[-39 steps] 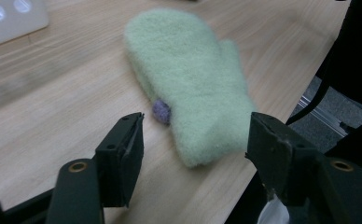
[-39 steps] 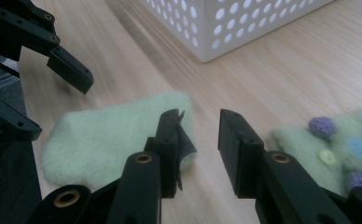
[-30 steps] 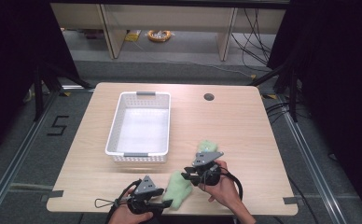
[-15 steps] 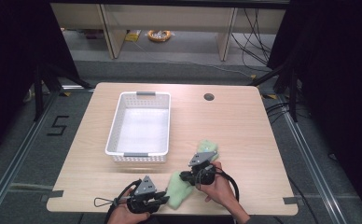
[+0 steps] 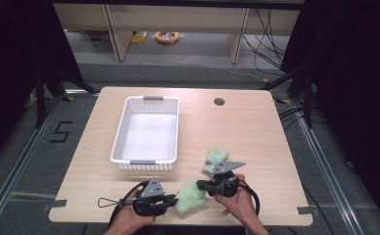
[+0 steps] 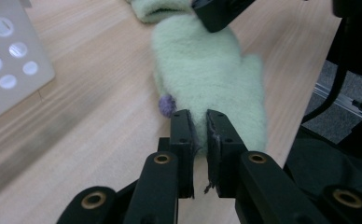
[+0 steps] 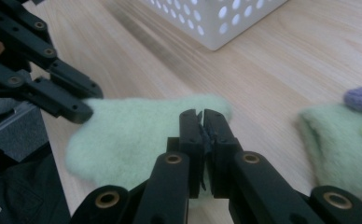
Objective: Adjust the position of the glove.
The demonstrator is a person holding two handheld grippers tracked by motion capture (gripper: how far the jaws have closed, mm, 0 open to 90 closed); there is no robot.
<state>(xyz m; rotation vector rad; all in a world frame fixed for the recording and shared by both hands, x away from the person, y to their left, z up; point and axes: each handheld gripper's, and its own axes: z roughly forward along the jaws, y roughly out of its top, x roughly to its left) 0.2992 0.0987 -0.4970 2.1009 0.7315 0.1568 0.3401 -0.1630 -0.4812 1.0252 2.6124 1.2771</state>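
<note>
A pale green fuzzy mitten (image 5: 190,195) lies near the table's front edge. My left gripper (image 5: 175,200) is shut on its near end, and the cloth sits pinched between the jaws of the left gripper (image 6: 198,123). My right gripper (image 5: 199,186) is shut on the far edge of the same mitten (image 7: 132,130). Both pairs of jaws have just been closing onto it. In the right gripper view, the right gripper (image 7: 201,122) faces the left gripper (image 7: 83,105). A second green mitten (image 5: 216,159) with a purple pompom lies just behind.
A white perforated basket (image 5: 121,132) stands empty at the table's centre left, close behind the left hand. A cable hole (image 5: 219,102) marks the back right of the table. Bare wood stretches to the right of the second mitten (image 7: 342,144).
Both pairs of jaws have closed on the near mitten. The right hand has shifted slightly beside it, and the left hand has stayed put.
</note>
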